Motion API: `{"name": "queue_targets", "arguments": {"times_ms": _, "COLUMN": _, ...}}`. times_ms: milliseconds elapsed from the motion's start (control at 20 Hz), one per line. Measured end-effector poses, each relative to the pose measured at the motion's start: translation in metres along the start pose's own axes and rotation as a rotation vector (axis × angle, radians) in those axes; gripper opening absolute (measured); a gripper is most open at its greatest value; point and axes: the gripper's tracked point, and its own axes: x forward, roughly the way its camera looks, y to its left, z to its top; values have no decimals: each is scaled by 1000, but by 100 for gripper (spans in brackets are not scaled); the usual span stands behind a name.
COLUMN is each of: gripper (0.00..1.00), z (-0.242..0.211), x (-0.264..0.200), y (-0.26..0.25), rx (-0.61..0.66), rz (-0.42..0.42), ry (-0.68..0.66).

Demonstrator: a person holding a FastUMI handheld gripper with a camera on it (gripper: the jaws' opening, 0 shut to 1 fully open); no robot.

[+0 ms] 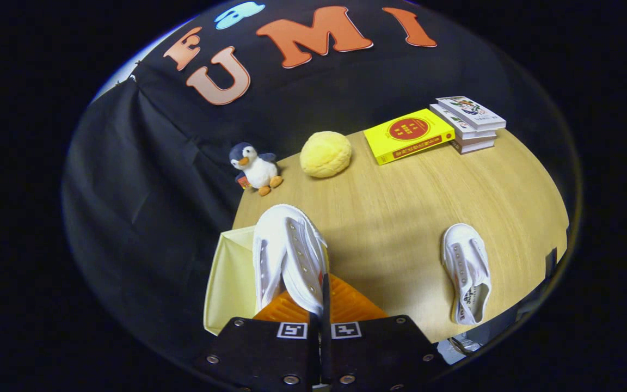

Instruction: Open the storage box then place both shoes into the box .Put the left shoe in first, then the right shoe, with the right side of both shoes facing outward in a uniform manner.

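The gripper [319, 313] grips a white shoe [289, 256], its two fingers drawn close together on the shoe's heel end; the shoe stretches forward from the fingers with its toe pointing away and its row of eyelets facing up. The held shoe hangs over the pale yellow storage box [232, 277], which sits at the near left edge of the round wooden table [400, 201] with its top open; an orange panel [346, 305], ribbed across its surface, shows just under the shoe and just ahead of the fingers; whether it is the box's lid or its floor cannot be told. The second white shoe [467, 272] lies flat on the table, well apart to the right of the box, opening upward and toe pointing away. Beyond the held shoe, near the far edge of the table, a plush penguin [255, 167] stands beside a round yellow cushion-like plush [325, 154]; farther right a yellow book [409, 135] lies flat, just beside a small stack of books [468, 124].
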Motion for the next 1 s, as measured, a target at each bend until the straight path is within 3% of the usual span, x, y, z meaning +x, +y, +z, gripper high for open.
{"name": "queue_targets", "arguments": {"times_ms": 150, "gripper": 2, "z": -8, "x": 11, "y": 45, "rx": -4, "rz": 40, "ry": 34}}
{"name": "queue_targets", "arguments": {"times_ms": 400, "gripper": 2, "z": -41, "x": 52, "y": 90, "rx": 4, "rz": 27, "ry": 134}}
{"name": "queue_targets", "arguments": {"times_ms": 800, "gripper": 3, "z": -98, "x": 123, "y": 100, "rx": 103, "rz": -110, "ry": 288}}
{"name": "queue_targets", "arguments": {"times_ms": 1000, "gripper": 3, "z": -114, "x": 149, "y": 93, "rx": 142, "rz": -174, "ry": 304}}
